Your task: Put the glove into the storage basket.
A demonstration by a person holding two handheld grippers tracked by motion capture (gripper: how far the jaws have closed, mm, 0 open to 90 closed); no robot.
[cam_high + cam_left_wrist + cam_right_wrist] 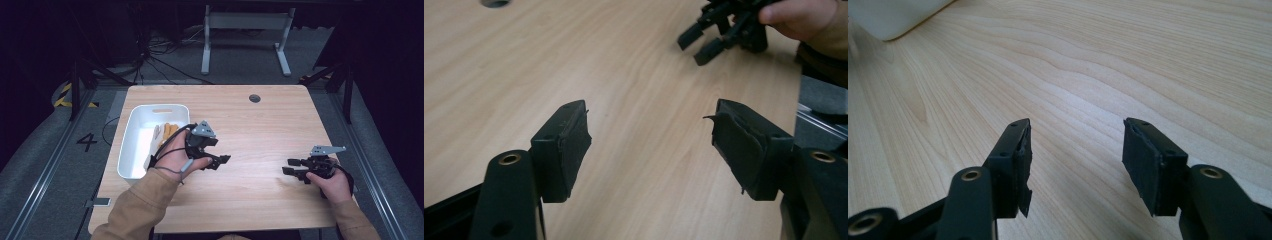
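Note:
My left gripper (223, 161) sits just right of the white tub (131, 145) on the wooden table (260, 125), held in a hand with a tan sleeve. Its jaws stand wide apart with nothing between them (651, 135). My right gripper (292, 167) rests near the table's right front, pointing left, open and empty (1075, 150). In the left gripper view the right gripper (724, 30) shows farther off, gripped by a hand. The tub holds several tan and orange pieces (167, 132).
A round grommet hole (254, 98) lies near the table's far edge. A corner of the white tub (893, 15) shows at upper left in the right gripper view. Beyond the table stand white desk legs (245, 40) and cables on a dark floor.

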